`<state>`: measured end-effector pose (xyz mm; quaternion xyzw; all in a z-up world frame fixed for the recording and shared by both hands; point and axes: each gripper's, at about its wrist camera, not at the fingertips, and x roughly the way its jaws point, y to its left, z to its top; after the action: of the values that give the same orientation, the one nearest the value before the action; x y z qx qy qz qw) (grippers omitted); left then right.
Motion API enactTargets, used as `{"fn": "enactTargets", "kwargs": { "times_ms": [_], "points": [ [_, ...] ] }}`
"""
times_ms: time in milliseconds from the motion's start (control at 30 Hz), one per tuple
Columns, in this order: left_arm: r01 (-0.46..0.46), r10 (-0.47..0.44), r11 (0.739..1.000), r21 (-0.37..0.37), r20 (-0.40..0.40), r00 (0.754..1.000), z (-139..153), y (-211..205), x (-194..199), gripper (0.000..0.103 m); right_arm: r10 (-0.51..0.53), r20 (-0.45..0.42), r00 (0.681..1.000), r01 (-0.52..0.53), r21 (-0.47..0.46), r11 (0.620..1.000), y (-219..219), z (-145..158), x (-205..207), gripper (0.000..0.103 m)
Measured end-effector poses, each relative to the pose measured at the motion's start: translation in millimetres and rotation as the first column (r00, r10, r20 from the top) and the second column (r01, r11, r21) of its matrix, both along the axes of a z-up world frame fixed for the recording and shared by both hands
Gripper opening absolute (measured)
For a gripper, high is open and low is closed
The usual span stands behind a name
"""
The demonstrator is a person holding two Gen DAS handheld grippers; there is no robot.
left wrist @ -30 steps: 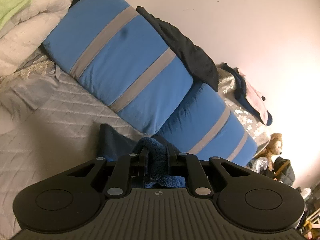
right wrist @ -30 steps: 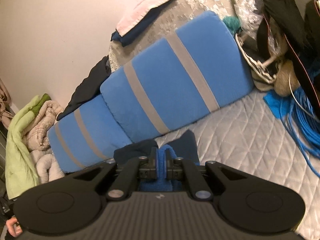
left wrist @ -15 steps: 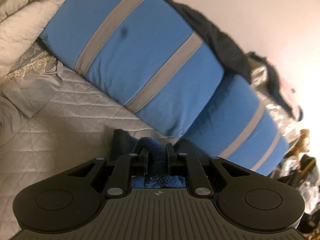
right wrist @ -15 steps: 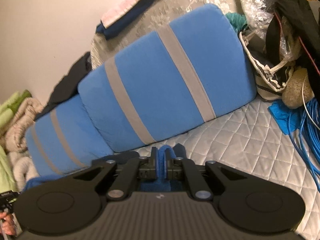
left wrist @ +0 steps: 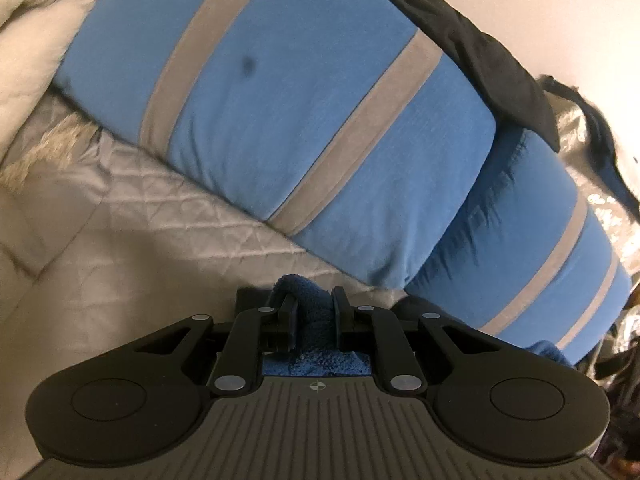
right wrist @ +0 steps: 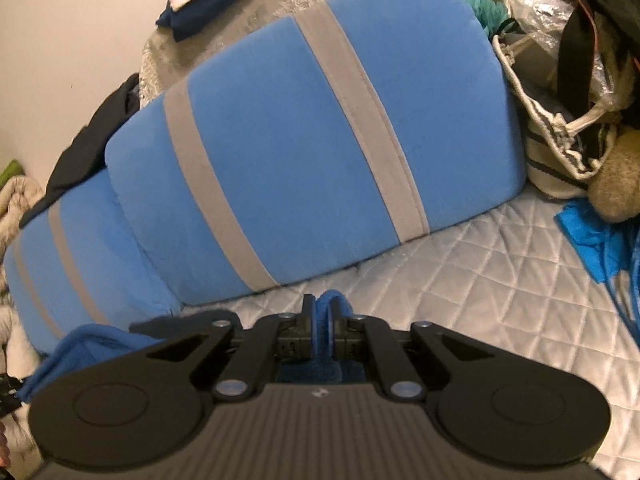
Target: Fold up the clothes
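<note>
Bed (right wrist: pixel 500 280) was the work surface: pale grey quilted cover with a diamond stitch pattern, bare in the stretch ahead of both cameras. Two blue pillows with grey stripes (left wrist: pixel 304 120) lay end to end along the back of it, against a plain light wall (right wrist: pixel 60 40). A dark garment (left wrist: pixel 480 52) was draped over the top of the pillows near where they meet. Left wrist view showed bunched off-white bedding (left wrist: pixel 36 36) at the far left. Right wrist view showed clutter at the right: a striped bag with rope handles (right wrist: pixel 560 136), clear plastic wrap, blue cables (right wrist: pixel 624 280) on the quilt. A folded pink and navy item (right wrist: pixel 200 4) sat on a silvery patterned cover behind the pillows.

Left hand-held gripper (left wrist: pixel 313 312) was closed down on a fold of blue fleece garment (left wrist: pixel 316 364), the fabric bulging up between the two fingers and above their tips. Right hand-held gripper (right wrist: pixel 322 326) was clamped tight on another fold of the same garment, only a narrow blue ridge showing between the fingers. The garment lay low under both tools, close to the quilt at the foot of the pillows; more of it spread left in the right wrist view. Contact with the quilt could not be told.
</note>
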<state>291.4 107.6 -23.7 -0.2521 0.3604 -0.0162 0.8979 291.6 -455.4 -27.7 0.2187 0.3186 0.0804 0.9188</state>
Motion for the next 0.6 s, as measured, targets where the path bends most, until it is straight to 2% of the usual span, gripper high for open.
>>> {"fn": "enactTargets", "kwargs": {
  "times_ms": [67,233,267,367,467,600],
  "points": [
    [-0.014,0.014,1.000,-0.007,-0.018,1.000,-11,1,7,0.016,-0.003,0.005,1.000,0.003,-0.004,1.000,3,-2,10,0.005],
    [-0.048,0.047,0.999,-0.025,-0.062,0.997,-38,4,24,0.016,0.006,-0.017,1.000,-0.008,-0.100,0.995,19,-23,29,0.005],
    [-0.059,0.056,0.998,-0.039,-0.071,0.996,-44,5,27,0.016,0.007,-0.023,1.000,-0.010,-0.117,0.993,21,-29,31,0.005],
    [-0.111,0.097,0.984,-0.141,-0.103,0.990,-58,21,32,0.016,0.004,-0.041,0.999,-0.010,-0.153,0.988,26,-43,39,0.005],
    [-0.136,0.116,0.972,-0.192,-0.113,0.987,-64,27,37,0.016,-0.011,-0.056,0.998,0.005,-0.109,0.994,22,-51,47,0.004],
    [-0.159,0.138,0.967,-0.198,-0.115,0.984,-62,24,47,0.016,-0.029,-0.065,0.997,0.026,-0.055,0.998,17,-55,60,0.004]
  ]
}}
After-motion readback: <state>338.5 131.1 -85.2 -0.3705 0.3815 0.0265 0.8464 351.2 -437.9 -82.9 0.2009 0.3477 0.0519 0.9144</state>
